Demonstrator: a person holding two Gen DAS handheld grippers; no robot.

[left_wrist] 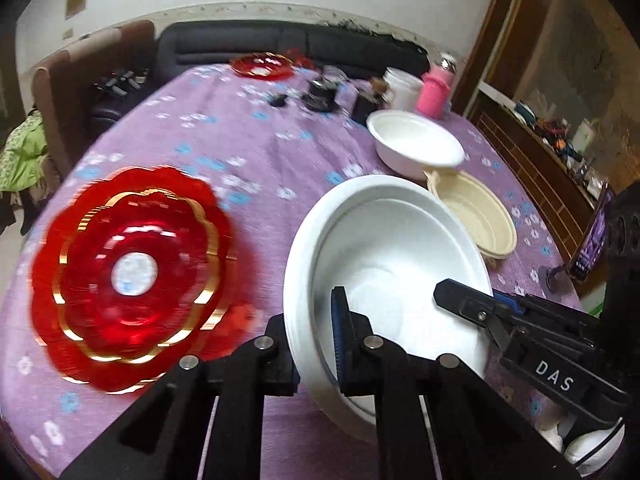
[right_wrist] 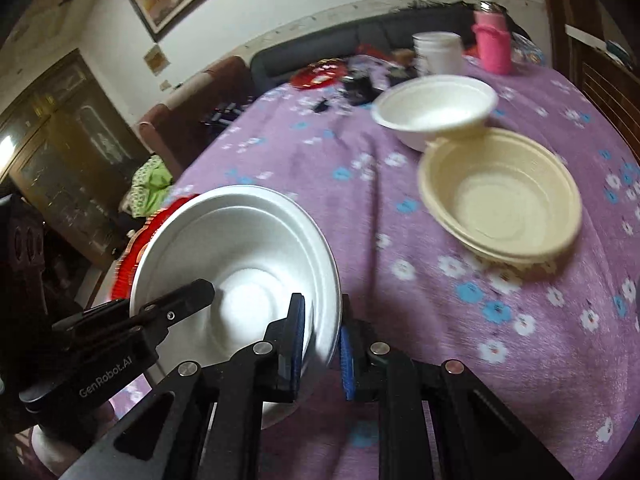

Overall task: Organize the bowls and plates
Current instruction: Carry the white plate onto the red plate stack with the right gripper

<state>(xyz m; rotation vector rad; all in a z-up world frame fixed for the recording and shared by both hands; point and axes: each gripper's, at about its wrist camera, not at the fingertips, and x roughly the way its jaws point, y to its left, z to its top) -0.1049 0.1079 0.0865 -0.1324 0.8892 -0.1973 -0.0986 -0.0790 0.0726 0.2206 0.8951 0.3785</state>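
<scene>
Both hand-held grippers [left_wrist: 316,344] [right_wrist: 322,344] pinching white bowl [left_wrist: 384,248] rim

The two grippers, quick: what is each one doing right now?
Left gripper: closed on the near rim of the white bowl.
Right gripper: closed on the same white bowl's rim, opposite side.

Bowls [right_wrist: 500,192], red plates [left_wrist: 128,276] on table [left_wrist: 248,140]

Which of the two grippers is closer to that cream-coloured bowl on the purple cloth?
The right. The right gripper pinches the white bowl by the rim facing the cream bowl; the left gripper clamps the opposite rim, beside the red plates.
</scene>
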